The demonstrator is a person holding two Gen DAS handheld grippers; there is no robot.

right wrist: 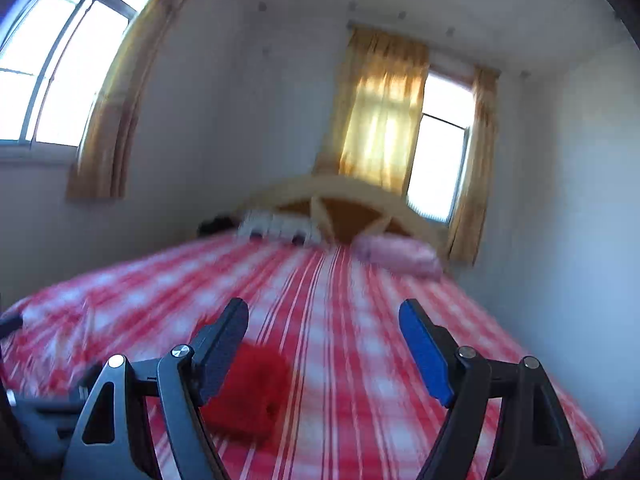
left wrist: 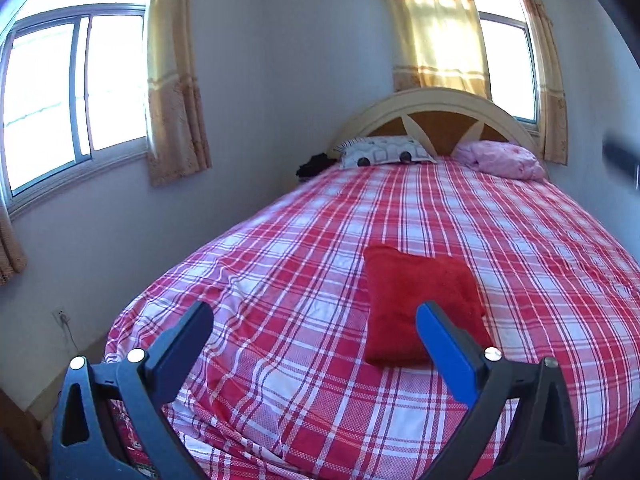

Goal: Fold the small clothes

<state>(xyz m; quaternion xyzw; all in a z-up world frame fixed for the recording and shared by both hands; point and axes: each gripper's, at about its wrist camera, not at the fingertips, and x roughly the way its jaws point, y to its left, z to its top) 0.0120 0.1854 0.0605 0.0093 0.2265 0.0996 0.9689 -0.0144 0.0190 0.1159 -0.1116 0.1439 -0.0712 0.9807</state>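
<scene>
A small red garment (left wrist: 416,304) lies folded into a thick rectangle on the red-and-white plaid bed (left wrist: 304,248). My left gripper (left wrist: 316,316) is open and empty, raised above the near part of the bed, with the garment just behind its right finger. In the blurred right wrist view the same red garment (right wrist: 252,392) lies low and left of centre, partly behind the left finger. My right gripper (right wrist: 324,312) is open and empty above the bed (right wrist: 360,340).
A patterned pillow (left wrist: 384,152) and a pink bundle (left wrist: 500,158) lie at the curved wooden headboard (left wrist: 436,116). A dark item (left wrist: 316,164) sits at the bed's far left corner. Walls with curtained windows (left wrist: 72,92) stand on the left and behind.
</scene>
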